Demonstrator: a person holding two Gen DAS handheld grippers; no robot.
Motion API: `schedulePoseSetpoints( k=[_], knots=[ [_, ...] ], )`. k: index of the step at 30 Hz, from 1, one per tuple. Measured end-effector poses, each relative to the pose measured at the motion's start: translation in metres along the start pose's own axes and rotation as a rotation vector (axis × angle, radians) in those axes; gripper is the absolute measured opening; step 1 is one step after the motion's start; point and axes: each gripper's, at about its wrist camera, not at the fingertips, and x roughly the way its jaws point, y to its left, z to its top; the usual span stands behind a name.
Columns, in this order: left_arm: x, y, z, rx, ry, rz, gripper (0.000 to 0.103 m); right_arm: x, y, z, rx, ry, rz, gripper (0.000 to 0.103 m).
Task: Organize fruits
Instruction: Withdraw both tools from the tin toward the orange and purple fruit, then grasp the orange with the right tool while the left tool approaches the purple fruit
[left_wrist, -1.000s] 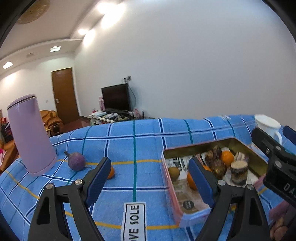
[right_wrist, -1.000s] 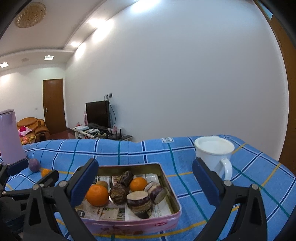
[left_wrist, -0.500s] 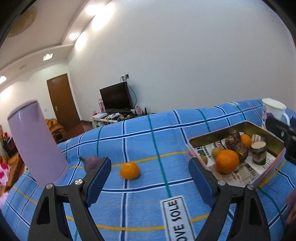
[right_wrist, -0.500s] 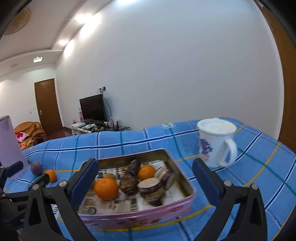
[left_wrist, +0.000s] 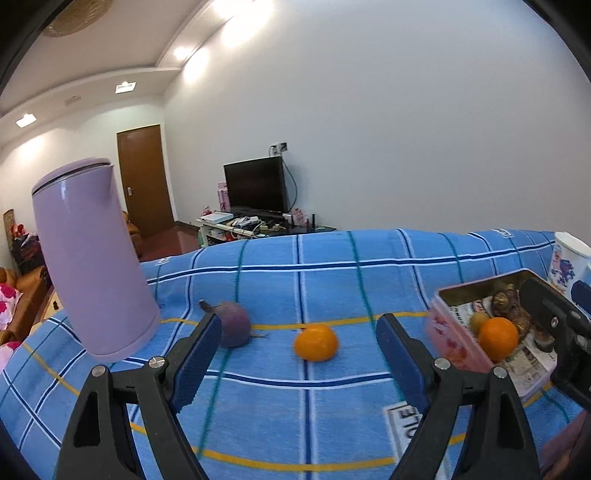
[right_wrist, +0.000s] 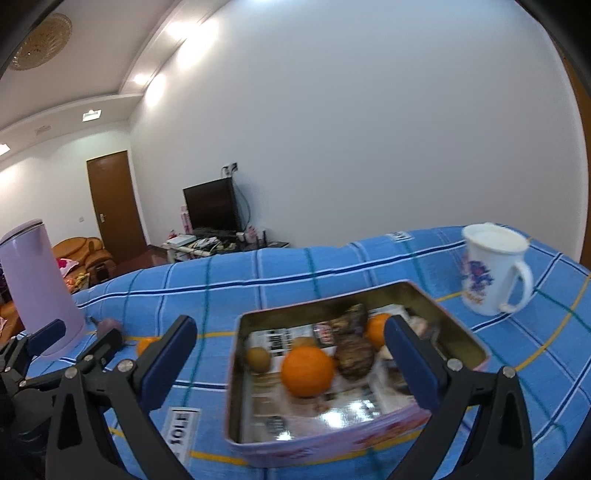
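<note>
Left hand-held gripper (left_wrist: 295, 360) is gaping wide and empty as I'm lining it up on the orange (left_wrist: 316, 342) lying on the surface (left_wrist: 332, 280); next I'm closing in, then carrying it to the tin (right_wrist: 236, 373). Right hand-held gripper (right_wrist: 291, 356) is hovering wide.

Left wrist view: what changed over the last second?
The left gripper swung left: the loose orange now sits centred between its open fingers, and the tin slid to the frame's right edge. Nothing grasped or released. The purple fruit, kettle and tin contents lie as before; the right gripper hangs open over the tin.
</note>
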Motion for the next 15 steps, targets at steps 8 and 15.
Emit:
schedulePoseSetpoints(
  k=[8,15],
  knots=[
    [0.009,0.037,-0.001,-0.025,0.011,0.061,0.087,0.017,0.037,-0.002,-0.008,0.018,0.061,0.103],
    [0.018,0.066,-0.001,-0.062,0.03,0.107,0.087,0.022,0.064,-0.004,-0.043,0.021,0.102,0.103]
  ],
)
